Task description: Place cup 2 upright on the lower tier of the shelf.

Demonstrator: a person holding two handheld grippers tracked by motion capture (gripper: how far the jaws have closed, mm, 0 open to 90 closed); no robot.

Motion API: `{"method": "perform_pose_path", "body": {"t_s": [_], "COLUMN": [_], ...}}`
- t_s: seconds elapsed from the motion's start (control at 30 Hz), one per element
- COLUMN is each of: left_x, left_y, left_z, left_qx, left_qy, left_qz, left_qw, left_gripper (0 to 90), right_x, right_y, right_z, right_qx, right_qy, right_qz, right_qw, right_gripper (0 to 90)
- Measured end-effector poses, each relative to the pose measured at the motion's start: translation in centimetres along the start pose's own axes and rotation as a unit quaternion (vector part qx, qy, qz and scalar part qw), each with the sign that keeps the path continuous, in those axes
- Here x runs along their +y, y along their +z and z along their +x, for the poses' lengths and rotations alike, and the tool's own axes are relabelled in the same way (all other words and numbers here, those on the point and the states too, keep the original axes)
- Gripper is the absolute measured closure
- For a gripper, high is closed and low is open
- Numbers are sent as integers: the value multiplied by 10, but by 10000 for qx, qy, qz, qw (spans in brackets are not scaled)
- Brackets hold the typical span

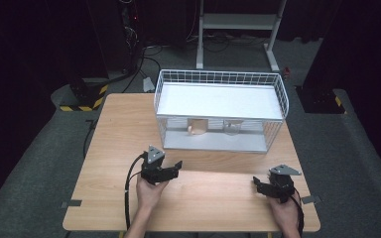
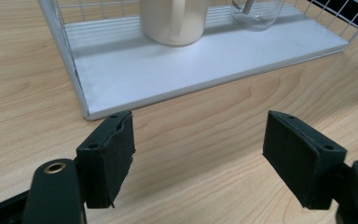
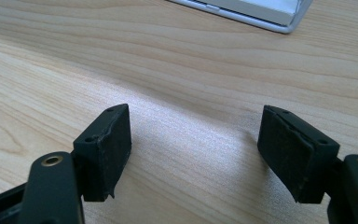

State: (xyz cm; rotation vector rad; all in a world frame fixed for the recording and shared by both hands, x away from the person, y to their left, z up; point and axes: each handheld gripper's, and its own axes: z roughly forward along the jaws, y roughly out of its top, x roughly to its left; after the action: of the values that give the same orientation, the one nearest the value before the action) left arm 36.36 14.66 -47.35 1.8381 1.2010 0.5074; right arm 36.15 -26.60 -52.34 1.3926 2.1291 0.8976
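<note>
A white wire rack (image 1: 218,110) with two shelves stands at the far middle of the wooden table (image 1: 109,144). On its lower shelf (image 2: 177,65) sit a cream mug (image 1: 197,127) (image 2: 173,21) and a clear glass mug (image 1: 231,128) (image 2: 256,11). My left gripper (image 1: 177,167) (image 2: 198,158) is held over the table just in front of the rack's left end, jaws open with nothing between them. My right gripper (image 1: 258,184) (image 3: 193,151) hovers near the table's front right, open and empty over bare wood.
The rack's corner (image 3: 279,16) lies ahead of the right gripper. Beyond the table stand a white metal frame (image 1: 238,29) and yellow-black striped floor bases (image 1: 82,101). Bare wood stretches between the two hands.
</note>
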Motion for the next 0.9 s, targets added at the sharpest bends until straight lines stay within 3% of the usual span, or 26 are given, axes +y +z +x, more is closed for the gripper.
{"method": "perform_pose_path", "body": {"t_s": [0.3, 0.9], "left_x": [-12, -41], "left_y": [-10, -16], "left_z": [2, 14], "left_qx": [75, 247], "left_qy": [86, -153], "left_qz": [112, 273], "left_qw": [9999, 9992], "left_gripper": [252, 251], "right_x": [0, 0], "right_y": [0, 0], "right_z": [0, 0], "right_qx": [1, -1], "right_qy": [-1, -1], "right_qz": [0, 0], "right_qw": [10000, 10000], "right_gripper": [261, 261]}}
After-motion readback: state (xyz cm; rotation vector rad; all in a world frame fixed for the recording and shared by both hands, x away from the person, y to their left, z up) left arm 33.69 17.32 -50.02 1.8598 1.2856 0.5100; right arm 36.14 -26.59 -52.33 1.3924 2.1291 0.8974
